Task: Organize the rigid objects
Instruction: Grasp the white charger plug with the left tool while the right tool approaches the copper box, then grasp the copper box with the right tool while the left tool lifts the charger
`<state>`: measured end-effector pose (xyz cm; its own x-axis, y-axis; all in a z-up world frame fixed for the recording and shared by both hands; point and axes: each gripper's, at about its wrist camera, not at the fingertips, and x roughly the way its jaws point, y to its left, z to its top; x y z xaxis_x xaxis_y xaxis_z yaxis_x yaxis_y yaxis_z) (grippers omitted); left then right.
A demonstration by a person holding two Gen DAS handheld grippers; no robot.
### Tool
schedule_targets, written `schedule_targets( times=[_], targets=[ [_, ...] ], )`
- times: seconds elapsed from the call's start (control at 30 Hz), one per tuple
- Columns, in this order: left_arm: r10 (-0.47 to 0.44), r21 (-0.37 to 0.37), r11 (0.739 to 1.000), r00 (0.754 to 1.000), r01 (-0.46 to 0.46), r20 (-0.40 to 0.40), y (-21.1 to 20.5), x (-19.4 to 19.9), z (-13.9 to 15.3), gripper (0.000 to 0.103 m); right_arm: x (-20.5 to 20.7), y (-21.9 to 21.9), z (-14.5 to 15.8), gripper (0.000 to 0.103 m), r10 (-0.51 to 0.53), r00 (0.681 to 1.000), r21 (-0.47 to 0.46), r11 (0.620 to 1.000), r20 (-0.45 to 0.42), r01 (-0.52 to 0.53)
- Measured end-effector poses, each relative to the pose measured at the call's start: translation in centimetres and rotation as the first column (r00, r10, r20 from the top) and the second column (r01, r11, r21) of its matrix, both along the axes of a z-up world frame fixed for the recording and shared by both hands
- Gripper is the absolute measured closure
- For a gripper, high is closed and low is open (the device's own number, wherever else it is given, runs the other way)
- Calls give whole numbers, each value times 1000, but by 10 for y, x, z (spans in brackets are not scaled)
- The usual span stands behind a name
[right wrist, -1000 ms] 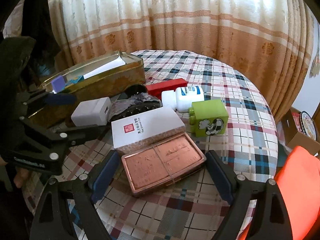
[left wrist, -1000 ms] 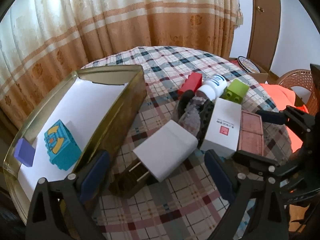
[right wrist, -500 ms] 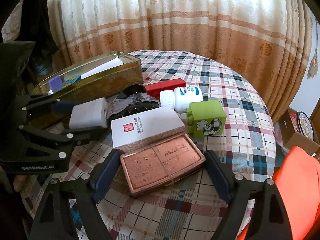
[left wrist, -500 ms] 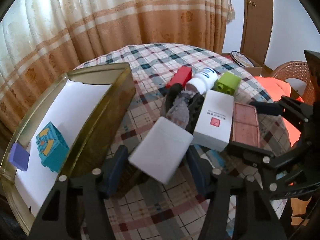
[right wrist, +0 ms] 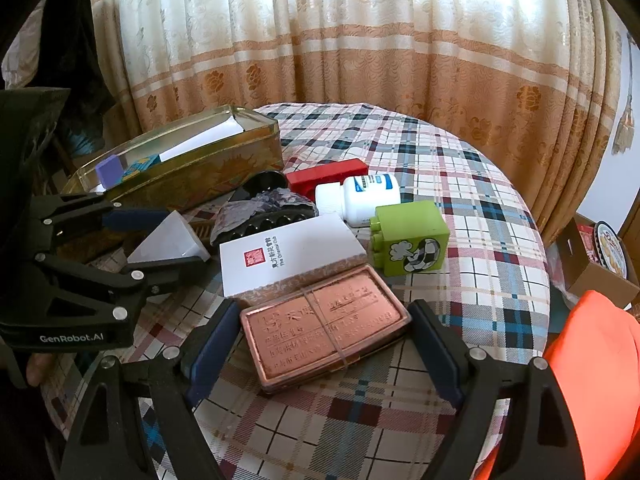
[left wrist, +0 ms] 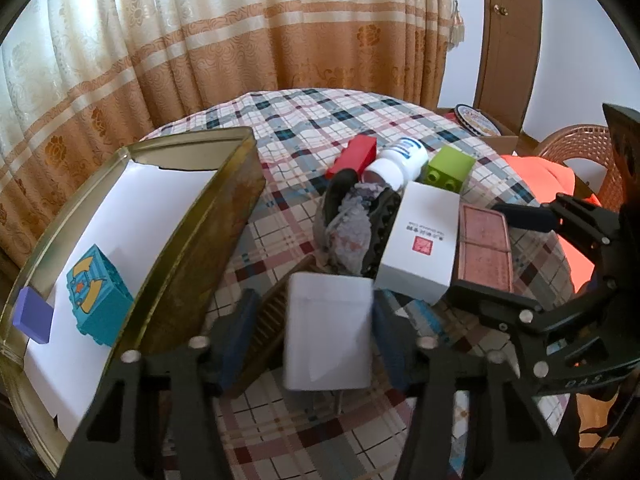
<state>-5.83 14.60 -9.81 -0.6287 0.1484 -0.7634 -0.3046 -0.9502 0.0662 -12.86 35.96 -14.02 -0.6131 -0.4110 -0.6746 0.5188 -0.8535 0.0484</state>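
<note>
My left gripper (left wrist: 316,332) is shut on a white charger plug (left wrist: 326,330) and holds it lifted off the plaid table beside the gold tin (left wrist: 224,216); the plug also shows in the right wrist view (right wrist: 170,242). The tin holds a teal block (left wrist: 98,294) and a purple block (left wrist: 32,314). My right gripper (right wrist: 324,346) is open, its jaws on either side of a copper case (right wrist: 324,330) lying on the table. A white box (right wrist: 290,254) lies against the case.
A green block (right wrist: 408,238), a white pill bottle (right wrist: 358,198), a red block (right wrist: 326,174) and a black item with crumpled wrap (right wrist: 260,212) lie behind the white box. A brown comb-like object (left wrist: 272,320) lies under the plug. An orange cloth (right wrist: 596,364) is at the right.
My left gripper closed on the white charger plug and lifted it, turning it upright. The right gripper stayed open around the copper case.
</note>
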Motion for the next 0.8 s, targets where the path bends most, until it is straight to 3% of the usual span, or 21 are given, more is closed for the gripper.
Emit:
schedule_targets(
  times=[0.07, 0.63, 0.8],
  targets=[
    [-2, 6, 1000, 1000, 2, 5, 0, -1, -1, 61, 0, 1, 1, 17, -9, 1000, -6, 1000, -5, 9],
    [14, 49, 999, 1000, -14, -2, -7, -1, 2, 62, 1, 4, 2, 17, -30, 999, -19, 999, -27, 29],
    [33, 45, 998, 999, -32, -27, -9, 1, 4, 62, 2, 3, 2, 17, -82, 995, 14, 997, -48, 82]
  ],
)
